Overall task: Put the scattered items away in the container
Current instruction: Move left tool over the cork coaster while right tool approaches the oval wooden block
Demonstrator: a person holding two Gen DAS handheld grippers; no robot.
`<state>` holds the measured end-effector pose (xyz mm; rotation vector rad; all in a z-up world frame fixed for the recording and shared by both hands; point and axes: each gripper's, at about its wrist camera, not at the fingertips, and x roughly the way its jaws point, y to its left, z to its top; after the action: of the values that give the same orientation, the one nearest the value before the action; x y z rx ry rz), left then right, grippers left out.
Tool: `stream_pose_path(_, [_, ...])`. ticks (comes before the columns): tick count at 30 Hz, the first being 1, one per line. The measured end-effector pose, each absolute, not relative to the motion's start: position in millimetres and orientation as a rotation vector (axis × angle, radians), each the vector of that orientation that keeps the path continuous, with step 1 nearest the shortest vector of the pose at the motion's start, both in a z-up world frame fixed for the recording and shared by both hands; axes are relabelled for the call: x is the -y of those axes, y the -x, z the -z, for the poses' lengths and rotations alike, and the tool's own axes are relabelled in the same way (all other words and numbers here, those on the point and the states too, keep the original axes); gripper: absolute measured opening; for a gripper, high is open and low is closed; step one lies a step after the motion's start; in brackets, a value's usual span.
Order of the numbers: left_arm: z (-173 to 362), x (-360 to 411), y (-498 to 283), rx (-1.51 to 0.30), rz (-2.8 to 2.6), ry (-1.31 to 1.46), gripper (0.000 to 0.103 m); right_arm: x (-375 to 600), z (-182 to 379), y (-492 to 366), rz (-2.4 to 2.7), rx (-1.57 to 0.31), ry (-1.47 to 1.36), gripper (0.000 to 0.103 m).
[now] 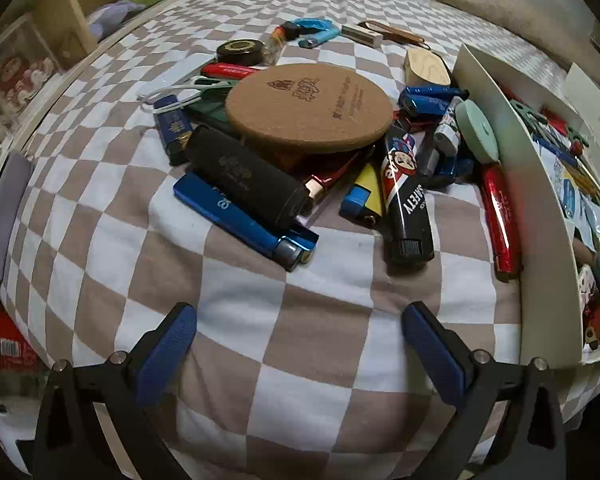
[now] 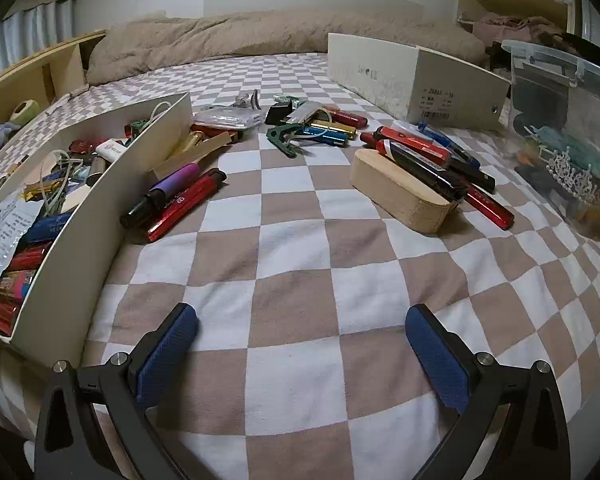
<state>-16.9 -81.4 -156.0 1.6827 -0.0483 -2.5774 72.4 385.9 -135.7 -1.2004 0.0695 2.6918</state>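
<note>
On checkered bedsheet [image 1: 284, 320]: lighters heaped under cork coaster [image 1: 308, 110], beside white box [image 1: 540, 216]. Left gripper [image 1: 299, 344] and right gripper [image 2: 301, 344]: jaws spread, empty.

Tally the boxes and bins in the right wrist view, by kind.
White cardboard boxes: 2 (the open box holding items, and the labelled box)
Clear plastic bin: 1
Total: 3
</note>
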Motion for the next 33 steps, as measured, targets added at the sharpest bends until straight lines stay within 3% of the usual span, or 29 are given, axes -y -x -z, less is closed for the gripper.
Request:
stream_pose_path(4, [152.5, 85.5, 19.4, 0.023, 2.582, -1.721, 0.103, -382.6, 137.2, -72.6, -2.708, -0.024, 1.178, 0.103])
stream_pose_path(8, [130.2, 94.4, 23.4, -0.109, 2.645, -1.592, 0.103, -382.4, 138.9, -70.0, -2.711, -0.018, 1.165, 0.103])
stream_pose_path(24, [110.3, 74.1, 102.5, -0.017, 2.767, -1.454, 0.103, -379.7, 142.6, -69.5, -2.71, -0.01, 1.083, 0.103])
stream_pose_path(28, [117.8, 80.8, 113.1, -0.095, 2.731, -1.468, 0.103, -380.4, 141.7, -68.4, -2.695, -0.031, 1.082, 0.103])
stream_pose_path(30, [121.7, 83.3, 115.6, -0.127, 2.719, -1.484, 0.102, -381.6, 141.2, -68.1, -2.688, -0.061, 1.082, 0.103])
stream_pose_path(33, [127.1, 90.1, 116.1, -0.201, 2.707, -1.511, 0.09, -383.5, 140.6, -66.5, -2.677, -0.088, 1.089, 0.103])
